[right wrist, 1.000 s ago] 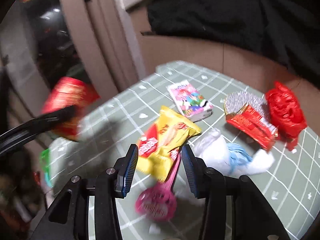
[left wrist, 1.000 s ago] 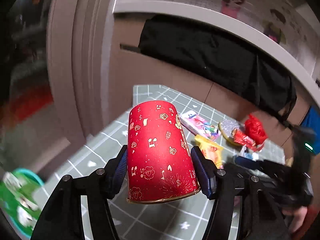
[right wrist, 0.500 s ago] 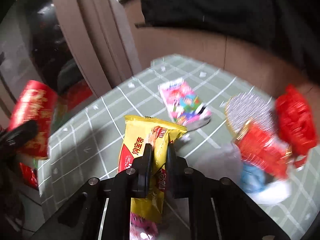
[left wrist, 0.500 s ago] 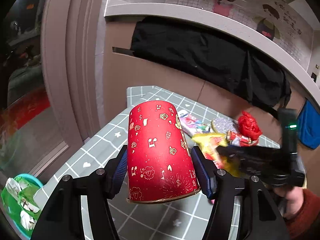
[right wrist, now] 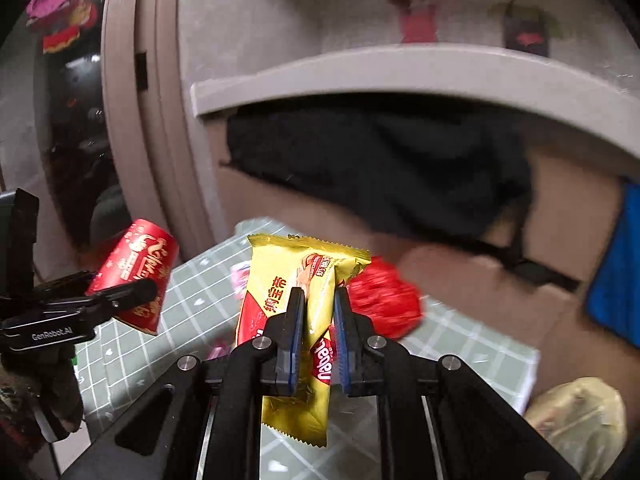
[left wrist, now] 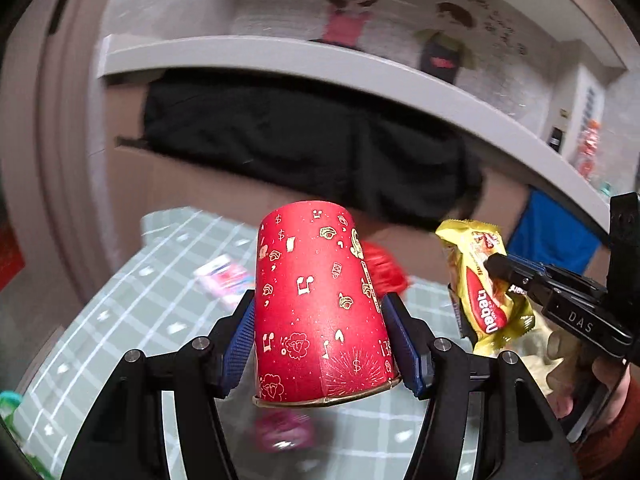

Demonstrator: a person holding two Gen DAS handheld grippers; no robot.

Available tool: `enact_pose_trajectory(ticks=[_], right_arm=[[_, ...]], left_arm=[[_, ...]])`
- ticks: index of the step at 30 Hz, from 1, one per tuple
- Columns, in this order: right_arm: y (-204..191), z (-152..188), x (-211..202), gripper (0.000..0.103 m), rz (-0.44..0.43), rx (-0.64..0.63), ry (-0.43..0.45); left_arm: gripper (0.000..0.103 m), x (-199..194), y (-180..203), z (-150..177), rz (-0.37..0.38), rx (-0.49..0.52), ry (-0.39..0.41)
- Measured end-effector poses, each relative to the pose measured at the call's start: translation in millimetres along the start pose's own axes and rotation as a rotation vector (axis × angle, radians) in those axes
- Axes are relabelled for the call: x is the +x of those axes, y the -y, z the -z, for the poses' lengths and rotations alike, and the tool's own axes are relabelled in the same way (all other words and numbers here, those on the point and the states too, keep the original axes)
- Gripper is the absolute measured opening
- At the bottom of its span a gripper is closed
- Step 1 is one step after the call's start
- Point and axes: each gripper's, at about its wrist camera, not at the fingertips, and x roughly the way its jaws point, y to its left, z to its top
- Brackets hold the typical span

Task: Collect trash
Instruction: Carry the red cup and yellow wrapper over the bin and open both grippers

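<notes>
Dim indoor light on my feeds; backgrounds smear with motion blur, fisheye bends edges, corners vignette black.

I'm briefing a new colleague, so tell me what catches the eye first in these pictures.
The red paper cup stands out first, upside down and clamped in the left gripper, filling the middle of that view. Next comes the yellow snack wrapper, pinched in the right gripper and lifted above the green checked table, where a crumpled red bag lies.

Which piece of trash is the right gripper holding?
The yellow snack wrapper, pinched in the right gripper. The red paper cup sits in the left gripper.
</notes>
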Motion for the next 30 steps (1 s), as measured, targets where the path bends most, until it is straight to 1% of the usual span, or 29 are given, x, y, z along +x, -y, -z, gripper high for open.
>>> enact_pose_trajectory(ticks=[3, 8, 10, 13, 18, 22, 26, 30], right_arm=[[24.7, 0.7, -23.2, 0.013, 0.032, 0.022, 0.032], [78.9, 6.9, -65.1, 0.013, 0.112, 0.074, 0.089], [98.0, 10.7, -81.9, 0.013, 0.147, 0.091, 0.107], [127.1, 17.5, -108.7, 0.013, 0.216, 0.112, 0.134], [169.4, 30.8, -147.1, 0.013, 0.318, 0.14, 0.148], [197.9, 43.8, -170.6, 0.013, 0.388, 0.169, 0.153], [214.7, 59.6, -186.4, 0.013, 0.458, 0.172, 0.158], [233.8, 75.2, -193.1, 0.013, 0.473, 0.222, 0.156]], left_arm=[[0.062, 10.3, 38.4, -10.5, 0.046, 0.04, 0.017], [0.062, 29.8, 107.0, -22.9, 0.139, 0.11, 0.053], [0.062, 38.4, 141.8, -25.0, 0.18, 0.155, 0.063], [0.062, 52.5, 185.6, -25.0, 0.233, 0.203, 0.061], [0.062, 75.6, 247.0, -18.0, 0.307, 0.242, 0.039], [0.062, 92.1, 288.9, -8.3, 0.348, 0.274, 0.036], [0.062, 107.8, 316.8, 4.4, 0.368, 0.3, 0.012], [0.062, 121.3, 334.8, 15.6, 0.371, 0.316, -0.02]])
